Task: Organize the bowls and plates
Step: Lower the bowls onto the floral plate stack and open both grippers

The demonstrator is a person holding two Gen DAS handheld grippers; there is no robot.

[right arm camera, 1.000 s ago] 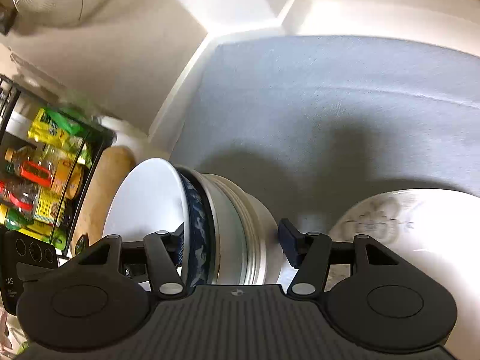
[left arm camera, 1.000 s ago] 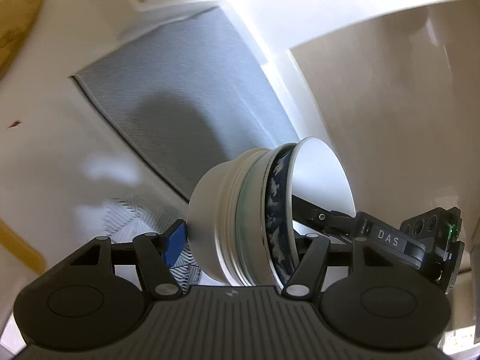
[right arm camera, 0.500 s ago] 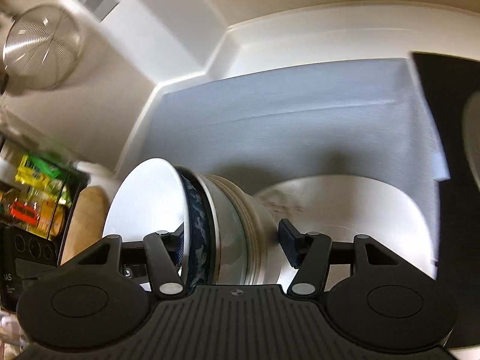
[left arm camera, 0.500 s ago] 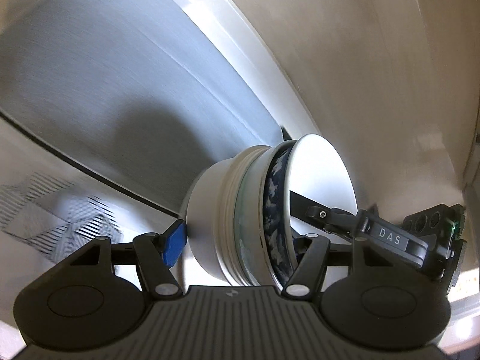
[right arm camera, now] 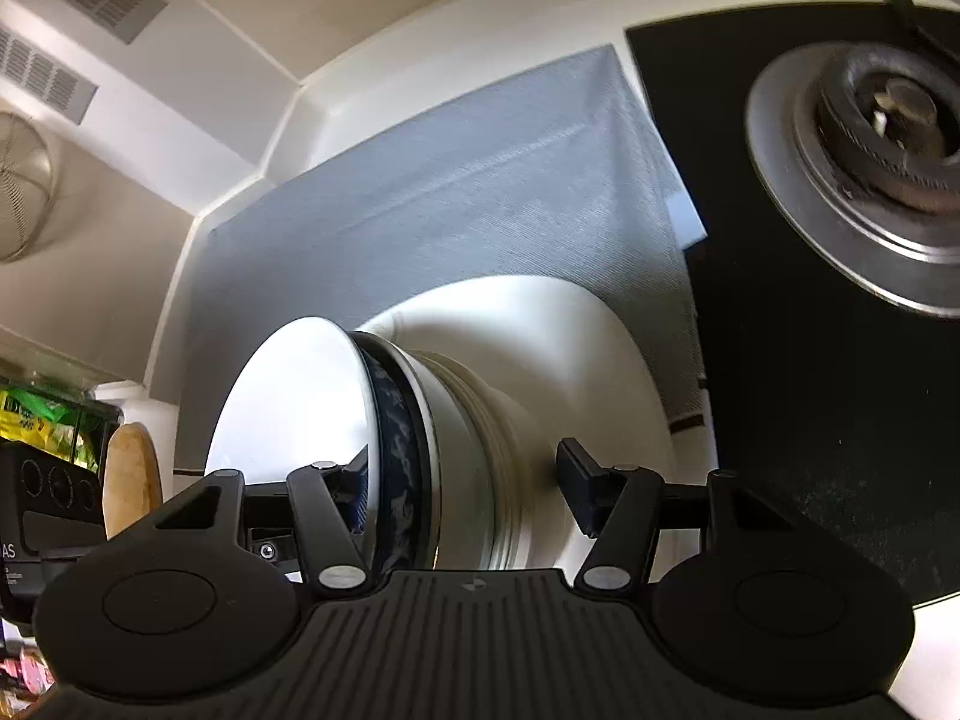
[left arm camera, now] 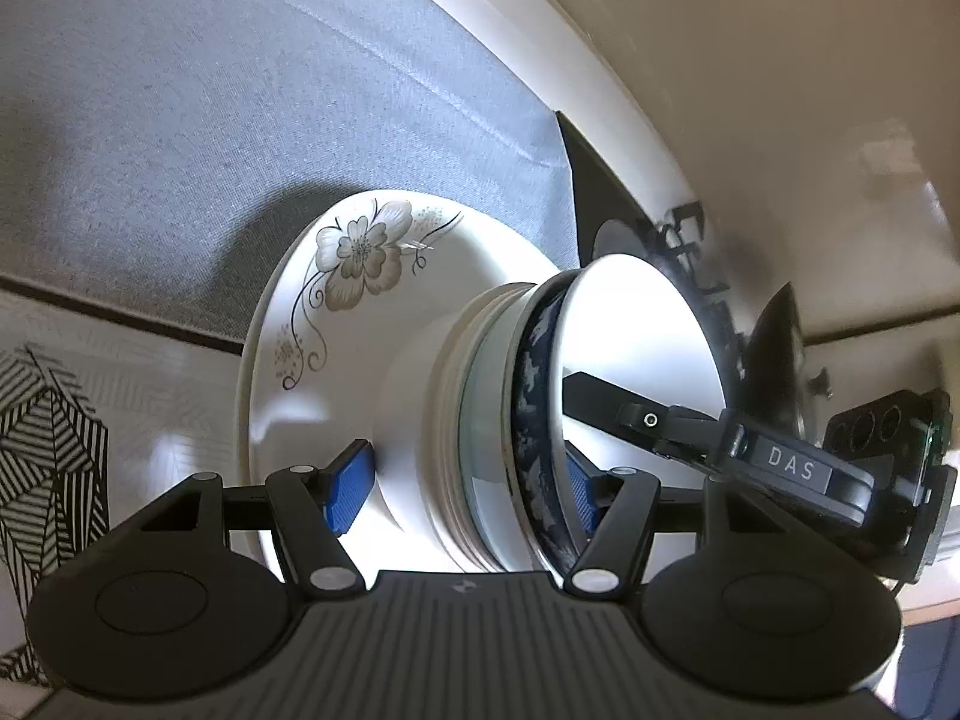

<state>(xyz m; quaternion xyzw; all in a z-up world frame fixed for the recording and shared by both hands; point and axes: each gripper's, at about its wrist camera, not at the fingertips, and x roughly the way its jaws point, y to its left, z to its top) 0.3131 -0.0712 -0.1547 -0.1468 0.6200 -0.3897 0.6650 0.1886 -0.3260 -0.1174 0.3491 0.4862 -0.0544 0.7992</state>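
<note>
Where the left gripper point(left arm camera: 465, 483) stands: clamped on the stack of bowls point(left arm camera: 480, 420), one blue pad at the foot of the lowest bowl, the other inside the white top bowl point(left arm camera: 630, 330)
Right gripper point(right arm camera: 465, 480): clamped on the same stack from the opposite side, one finger inside the top bowl; contact of the outer pad at the foot is blurred
Stack of bowls: carried between both tools, tipped on its side in both views, its foot towards the floral plate point(left arm camera: 360, 252); touching the plate or not, cannot tell
Floral plate: lying on the grey mat point(left arm camera: 180, 120)
Step in hand, judged: bringing the nested bowls onto the plate
Next move calls for: levelling the stack, centring its foot on the plate, seating it before either tool lets go; both should release together so that the stack does not tip
Left view only: the plate's flower pattern, the right tool's finger point(left arm camera: 600, 393) in the bowl, a black-striped surface point(left arm camera: 48, 420)
Right view only: black hob point(right arm camera: 810, 420) with burner point(right arm camera: 882, 114) just beside the mat, rack of packets point(right arm camera: 36, 420)
</note>
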